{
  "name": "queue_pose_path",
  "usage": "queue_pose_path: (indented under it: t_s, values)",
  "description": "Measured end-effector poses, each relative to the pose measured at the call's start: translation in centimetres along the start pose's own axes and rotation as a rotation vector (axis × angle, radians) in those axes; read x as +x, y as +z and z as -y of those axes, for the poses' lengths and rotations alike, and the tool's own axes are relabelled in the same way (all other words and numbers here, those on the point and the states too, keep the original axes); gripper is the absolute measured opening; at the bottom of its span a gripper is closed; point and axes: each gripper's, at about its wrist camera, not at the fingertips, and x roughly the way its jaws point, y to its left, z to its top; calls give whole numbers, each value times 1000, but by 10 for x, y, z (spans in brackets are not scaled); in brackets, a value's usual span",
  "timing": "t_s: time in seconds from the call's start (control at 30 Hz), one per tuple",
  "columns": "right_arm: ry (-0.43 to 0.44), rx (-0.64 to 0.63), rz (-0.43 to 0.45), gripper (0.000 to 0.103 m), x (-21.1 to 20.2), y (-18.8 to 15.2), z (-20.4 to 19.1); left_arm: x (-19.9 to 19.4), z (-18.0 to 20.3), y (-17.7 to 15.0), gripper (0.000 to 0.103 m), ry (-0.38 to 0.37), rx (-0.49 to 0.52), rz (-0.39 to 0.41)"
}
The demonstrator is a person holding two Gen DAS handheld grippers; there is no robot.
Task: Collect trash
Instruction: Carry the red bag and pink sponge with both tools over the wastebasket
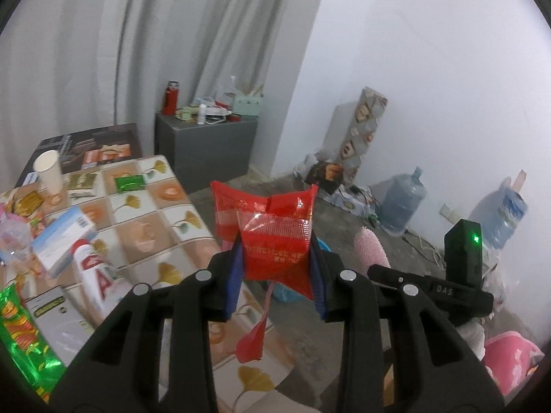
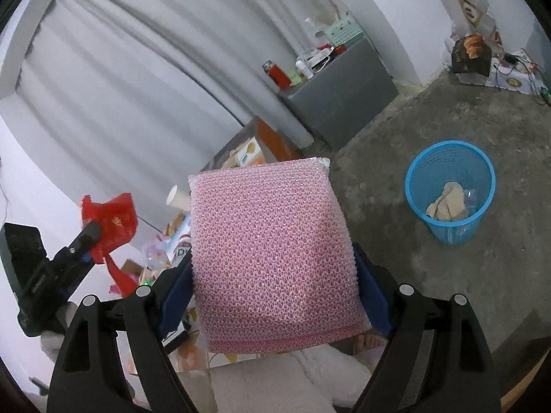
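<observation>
Blue bin (image 1: 286,292) mostly hidden behind red wrapper (image 1: 272,234); green packet (image 1: 20,337) cut by edge.

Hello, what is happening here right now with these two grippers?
A person is collecting trash with two handheld grippers. The left gripper is shut on a red plastic wrapper, held above the table edge. The right gripper is shut on a pink bubble-wrap pouch. The blue waste basket stands on the floor, with some scraps already inside. Neither item is dropped yet.

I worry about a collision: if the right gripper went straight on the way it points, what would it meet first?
Hard to say: the pink bubble mailer clamped in the right gripper hides the line ahead. Probably the table's far end, then the curtain.
</observation>
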Motion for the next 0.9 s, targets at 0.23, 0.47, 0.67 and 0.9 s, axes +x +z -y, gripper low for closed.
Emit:
queue_pose_path:
  t_s: [0.23,0.47,0.67,0.9]
  values:
    - [-3,66,17,82,-9,1,31,34,28,7,32,-29,39,-38]
    - [-5,112,26,82,-14,1,53,58,48,8,32,-44,70,-73]
    - [-9,154,22,82,-12,-1,69,77,57,9,32,-54,88,-97]
    - [-39,205,32,82,-14,0,94,103,67,8,32,-68,91,-135]
